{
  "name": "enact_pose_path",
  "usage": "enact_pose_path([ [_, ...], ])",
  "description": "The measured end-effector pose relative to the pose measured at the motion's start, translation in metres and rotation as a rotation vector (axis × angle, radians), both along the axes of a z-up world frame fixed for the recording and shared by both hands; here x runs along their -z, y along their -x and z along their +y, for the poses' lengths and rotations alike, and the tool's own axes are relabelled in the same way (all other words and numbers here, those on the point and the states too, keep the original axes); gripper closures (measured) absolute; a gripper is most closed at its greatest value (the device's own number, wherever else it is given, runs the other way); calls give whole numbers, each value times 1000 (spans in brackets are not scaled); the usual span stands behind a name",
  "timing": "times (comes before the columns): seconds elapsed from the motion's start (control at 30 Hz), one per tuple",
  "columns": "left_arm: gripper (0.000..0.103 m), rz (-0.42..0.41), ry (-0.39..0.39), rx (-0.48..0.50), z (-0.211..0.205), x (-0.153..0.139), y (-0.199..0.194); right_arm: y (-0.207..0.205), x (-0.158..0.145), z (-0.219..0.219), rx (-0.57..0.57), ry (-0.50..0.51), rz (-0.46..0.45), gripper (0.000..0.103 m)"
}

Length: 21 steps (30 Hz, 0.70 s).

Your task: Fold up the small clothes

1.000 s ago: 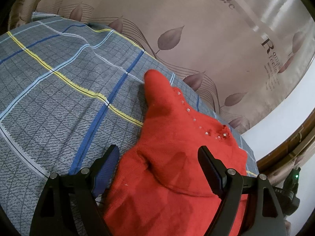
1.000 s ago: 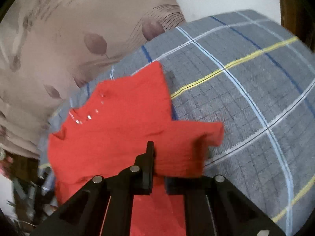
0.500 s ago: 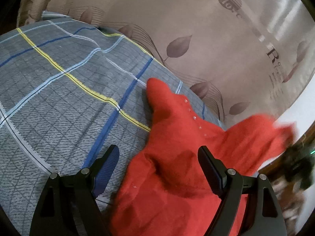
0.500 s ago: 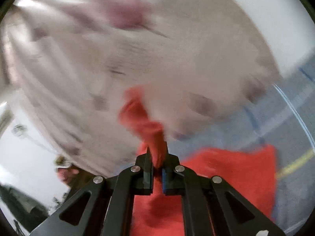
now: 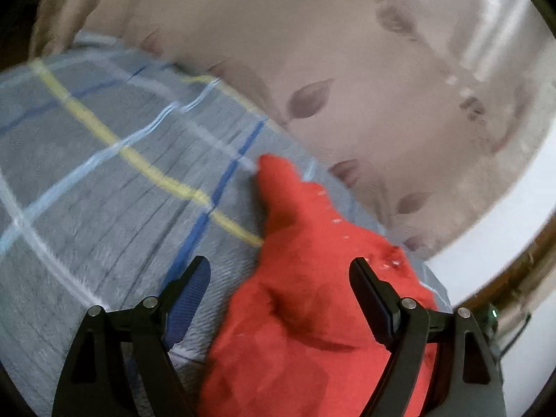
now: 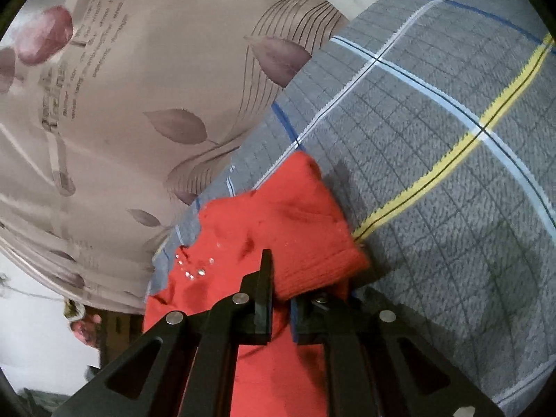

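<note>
A small red knit sweater [image 5: 312,295] with rhinestones at the neck lies on a grey plaid bed cover [image 5: 87,191], near the bed's far edge. My left gripper [image 5: 278,299] is open and hovers over the sweater's left side, one finger over the cover, the other over the red cloth. In the right wrist view my right gripper [image 6: 281,299] is shut on a ribbed cuff or hem of the sweater [image 6: 288,243], which is folded over the sweater's body.
A beige curtain with leaf prints [image 5: 347,69] hangs just behind the bed; it also shows in the right wrist view [image 6: 121,104]. The plaid cover [image 6: 451,173] stretches to the right. A wooden frame [image 5: 531,260] and white wall are at far right.
My right gripper swung the gripped red cloth up through the air and has brought it back down over the sweater body. The left gripper stayed open and shifted slightly.
</note>
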<state>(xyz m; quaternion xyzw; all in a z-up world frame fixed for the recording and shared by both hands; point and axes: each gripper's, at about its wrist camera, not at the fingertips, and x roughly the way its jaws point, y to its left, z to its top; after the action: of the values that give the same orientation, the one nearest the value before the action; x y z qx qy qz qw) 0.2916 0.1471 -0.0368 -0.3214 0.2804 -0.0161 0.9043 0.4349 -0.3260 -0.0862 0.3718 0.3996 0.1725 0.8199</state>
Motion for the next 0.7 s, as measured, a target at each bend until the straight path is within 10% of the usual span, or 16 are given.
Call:
enact_pose_path([
  [0.23,20,116,-203,233,-12,-34,-47,1,-10,23,-49,150,-22,92],
  [0.4,20,233,-172,288,-2,-17,-100,2,-11,26,-51,165,-26,92],
  [0.43,24,234,-170,311,-2,-14,-107,2,-11,27,-49,160,-25,92],
  [0.53,86,248,-243,290,0,-7,-125,4,-14,27,-45,160,-39,92],
  [0.7,97,231,-284,212,22,-18,-145,9,-19,30,-59,172,-82,92],
])
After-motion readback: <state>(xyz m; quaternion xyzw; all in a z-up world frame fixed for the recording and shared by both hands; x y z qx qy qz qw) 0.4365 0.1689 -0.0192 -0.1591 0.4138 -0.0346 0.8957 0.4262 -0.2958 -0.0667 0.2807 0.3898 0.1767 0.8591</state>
